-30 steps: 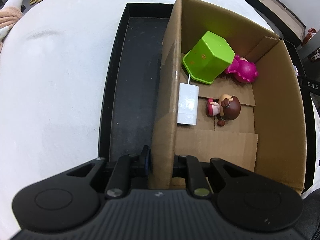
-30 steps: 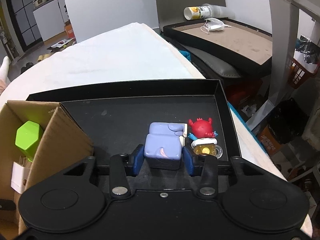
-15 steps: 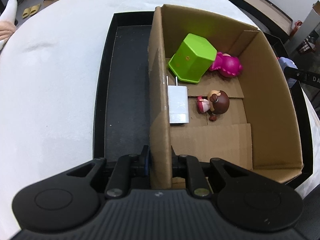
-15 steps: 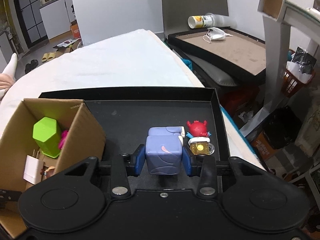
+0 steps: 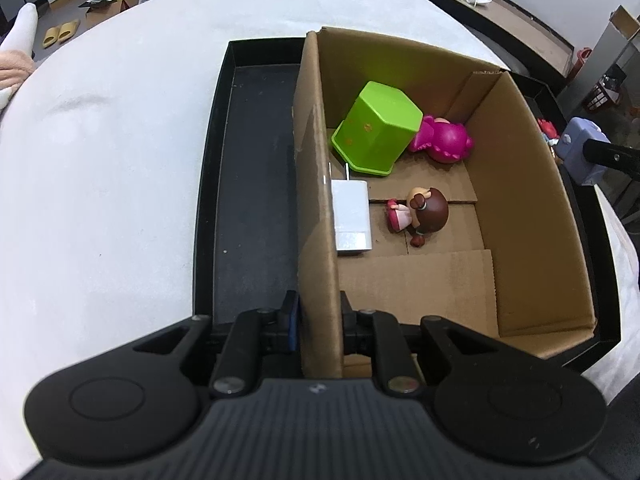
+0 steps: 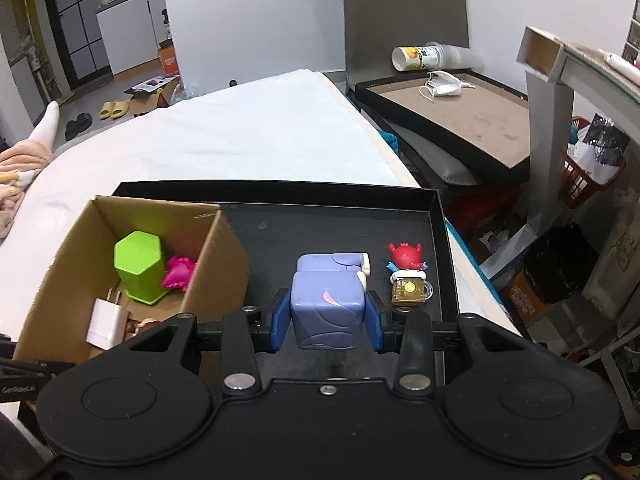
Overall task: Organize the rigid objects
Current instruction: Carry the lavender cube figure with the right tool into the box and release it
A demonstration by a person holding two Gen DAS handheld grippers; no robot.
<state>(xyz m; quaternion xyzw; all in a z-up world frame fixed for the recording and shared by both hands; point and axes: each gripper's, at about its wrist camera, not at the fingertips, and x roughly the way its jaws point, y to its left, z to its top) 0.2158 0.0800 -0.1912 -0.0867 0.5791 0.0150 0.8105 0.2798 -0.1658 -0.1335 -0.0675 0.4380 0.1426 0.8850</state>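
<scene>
So the right hand-held gripper has its 2 blue pads clamped on the sides of the lavender-blue blocky plastic toy figure, which hangs just above the floor of the shallow black tray. What matters next: the open brown cardboard box sits to that gripper's left in the right wrist view, close by, with its near wall standing between toy and box floor. The toy's long axis runs away from the camera, along the fingers.

The left hand-held gripper is pinched shut on the box's left wall, steadying it, so the right hand is the one doing the carrying.

Already in the box: a lime-green hexagonal plastic cup tipped over, a magenta toy figure, a white wall charger and a small brown-haired doll figure.

Compared with a second ago, the toy is lifted off the tray and the small red crab toy on an amber mug stays behind.
</scene>
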